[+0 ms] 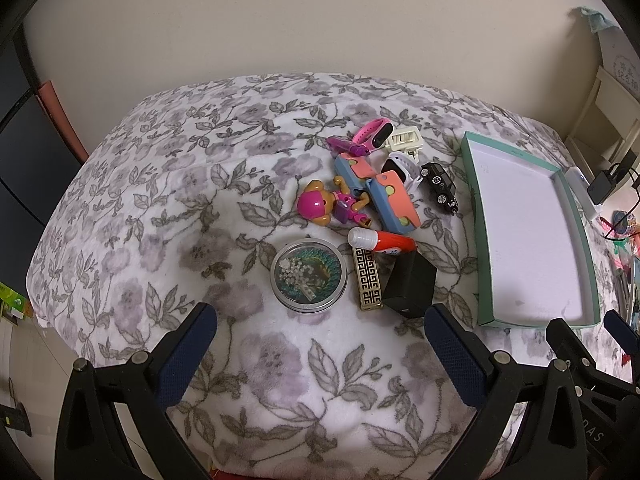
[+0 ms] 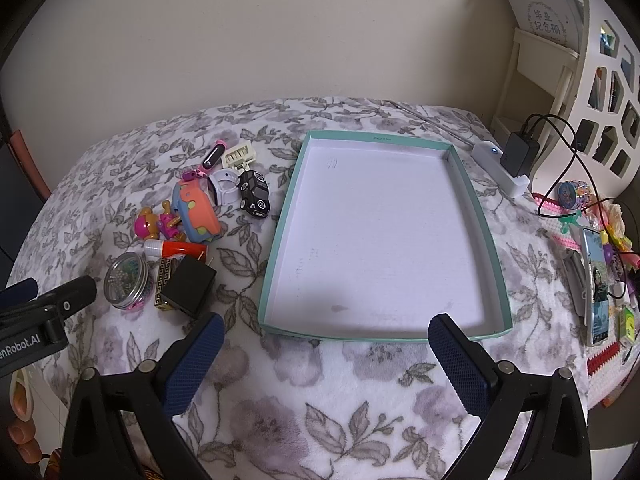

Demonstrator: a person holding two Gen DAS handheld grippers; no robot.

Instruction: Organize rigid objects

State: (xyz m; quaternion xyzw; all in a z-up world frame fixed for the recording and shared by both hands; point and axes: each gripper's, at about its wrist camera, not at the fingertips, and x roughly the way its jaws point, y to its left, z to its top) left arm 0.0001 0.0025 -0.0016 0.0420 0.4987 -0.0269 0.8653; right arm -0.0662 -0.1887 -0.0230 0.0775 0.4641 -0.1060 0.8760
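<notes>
While both the left gripper (image 1: 320, 344) and right gripper (image 2: 326, 354) hover with fingers spread and empty, the toy pile (image 1: 372, 196) lies left of the empty tray (image 2: 486, 240) on soft floral bedding (image 1: 160, 200); crowded, overlapping pieces could snag or topple.

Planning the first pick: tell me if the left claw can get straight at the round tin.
Probably yes. The left claw is open with the round tin just ahead between its fingers' line, only bare blanket between. The patterned bar lies close on the tin's right, apart from it.

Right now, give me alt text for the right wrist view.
An empty teal-rimmed tray lies on a floral blanket ahead of the open right gripper. Small toys are piled to its left, including a black toy car.
</notes>
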